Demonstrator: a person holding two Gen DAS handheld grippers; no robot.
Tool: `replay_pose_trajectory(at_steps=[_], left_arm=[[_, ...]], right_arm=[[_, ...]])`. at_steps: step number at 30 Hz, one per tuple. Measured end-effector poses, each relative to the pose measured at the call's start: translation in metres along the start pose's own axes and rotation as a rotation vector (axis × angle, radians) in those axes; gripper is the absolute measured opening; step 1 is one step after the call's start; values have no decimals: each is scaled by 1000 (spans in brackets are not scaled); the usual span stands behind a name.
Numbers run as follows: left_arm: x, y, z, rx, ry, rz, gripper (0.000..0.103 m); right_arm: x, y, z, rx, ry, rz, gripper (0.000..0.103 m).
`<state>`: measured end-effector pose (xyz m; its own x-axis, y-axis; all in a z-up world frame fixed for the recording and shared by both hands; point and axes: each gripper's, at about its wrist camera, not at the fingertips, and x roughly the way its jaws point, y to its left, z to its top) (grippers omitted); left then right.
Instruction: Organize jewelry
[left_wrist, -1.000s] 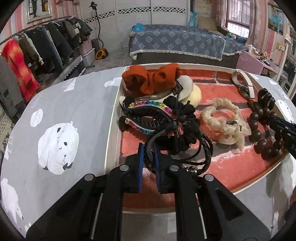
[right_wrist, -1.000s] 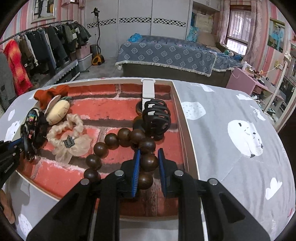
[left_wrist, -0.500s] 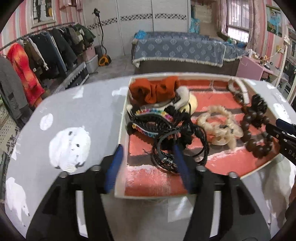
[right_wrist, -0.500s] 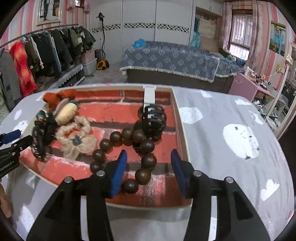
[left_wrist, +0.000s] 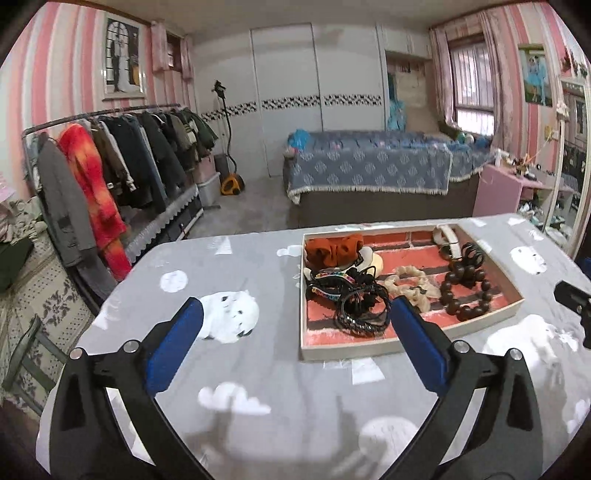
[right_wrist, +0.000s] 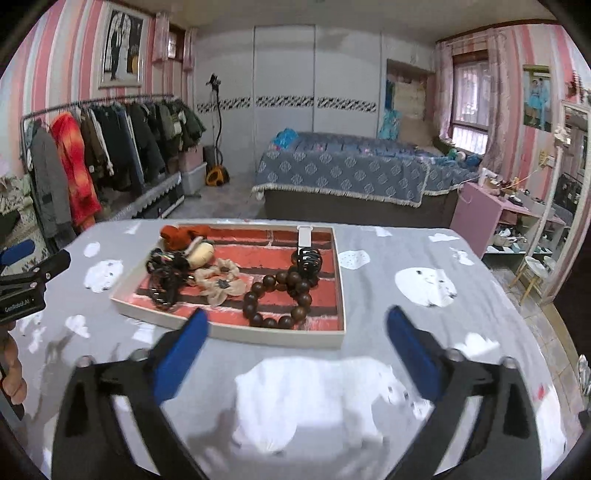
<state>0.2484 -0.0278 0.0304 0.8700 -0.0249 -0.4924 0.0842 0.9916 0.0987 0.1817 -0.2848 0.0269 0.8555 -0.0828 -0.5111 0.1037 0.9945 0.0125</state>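
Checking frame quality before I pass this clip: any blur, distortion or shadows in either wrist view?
Left wrist view: strong fisheye bending, dark corners, tray sharp, soft gripper shadows on the tablecloth. Right wrist view: same bending, blue fingertips and near cloth motion-smeared, wooden beads still readable.

One tray (right_wrist: 280, 338) held two scrunchies, orange (right_wrist: 181, 233) and cream (right_wrist: 221, 282). There was one wooden bead bracelet (right_wrist: 280, 299) and one black claw clip (right_wrist: 309, 260).

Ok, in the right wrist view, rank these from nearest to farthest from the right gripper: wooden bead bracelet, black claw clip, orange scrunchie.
From the right gripper, jaws opening with nothing between them:
1. wooden bead bracelet, near edge of the tray, just ahead.
2. black claw clip, behind the beads, toward the tray's right side.
3. orange scrunchie, far left corner.
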Motion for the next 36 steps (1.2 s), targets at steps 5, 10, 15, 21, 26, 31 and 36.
replay_pose_trajectory(at_steps=[5,10,15,21,26,31,36], left_arm=[[-51,7,-28,-22,-44,-25,98],[-82,3,-70,-3,-79,9,98],[-93,5,-96,-52,-92,-4,98],[-101,-10,-112,-37,-147,41,98],[-94,-26,-121,10,-123,38,98],[-92,-29,-125,22,-123,29,98],[-91,-23,-126,-4,-117,38,98]], right_arm=[[-39,8,-24,7,-45,-24,99],[-67,18,-56,-1,-117,-62,99],[-78,26,-82,18,-160,-67,99],[-76,27,-103,20,-164,-68,99],[-73,21,-105,35,-161,-66,99],[-71,24,-107,24,-158,-64,99],[-73,28,-109,6,-165,-60,99]])
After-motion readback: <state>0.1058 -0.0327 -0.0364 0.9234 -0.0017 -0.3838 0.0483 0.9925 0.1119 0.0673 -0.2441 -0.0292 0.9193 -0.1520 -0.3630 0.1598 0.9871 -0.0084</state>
